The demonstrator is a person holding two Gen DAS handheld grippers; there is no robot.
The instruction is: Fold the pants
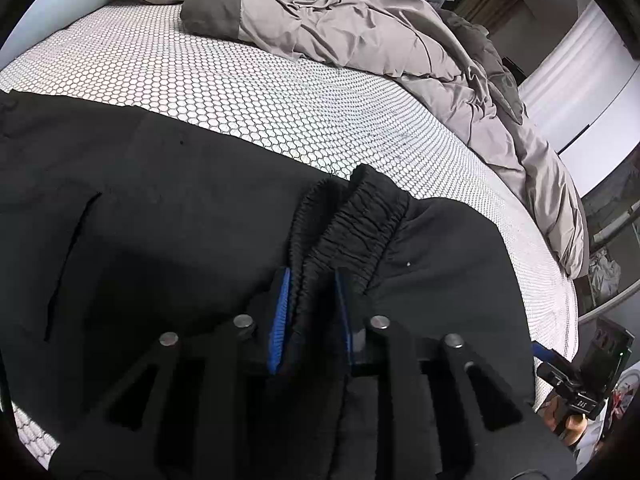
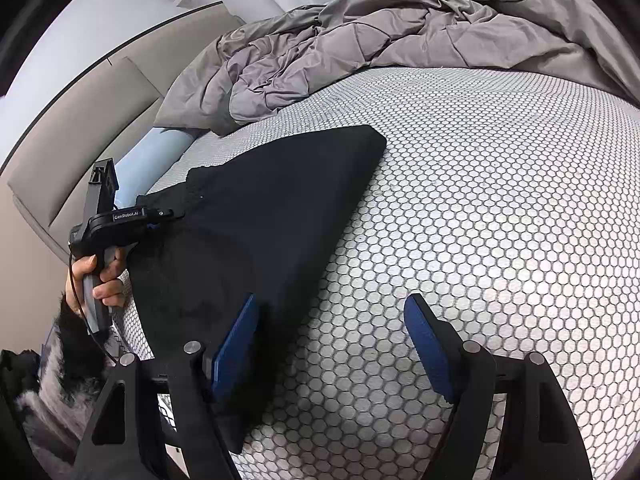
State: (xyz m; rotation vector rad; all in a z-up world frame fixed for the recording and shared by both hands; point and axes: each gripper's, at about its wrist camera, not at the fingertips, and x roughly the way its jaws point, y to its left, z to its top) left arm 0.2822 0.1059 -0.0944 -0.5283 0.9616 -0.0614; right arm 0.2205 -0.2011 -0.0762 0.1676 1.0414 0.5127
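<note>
Black pants (image 2: pixel 256 216) lie folded lengthwise on the honeycomb-patterned mattress (image 2: pixel 480 220). In the left wrist view the pants (image 1: pixel 160 200) fill the lower half. My left gripper (image 1: pixel 314 292) is shut on the bunched elastic waistband (image 1: pixel 360 224), blue pads pressing either side. It also shows in the right wrist view (image 2: pixel 160 214) at the pants' left end, held by a hand. My right gripper (image 2: pixel 332 320) is open and empty, its left finger over the near edge of the pants, its right finger above bare mattress.
A crumpled grey duvet (image 2: pixel 360 40) lies along the far side of the bed, also seen in the left wrist view (image 1: pixel 380 28). A beige upholstered headboard (image 2: pixel 80 128) and a light blue roll (image 2: pixel 156 148) sit at left. The bed edge is near.
</note>
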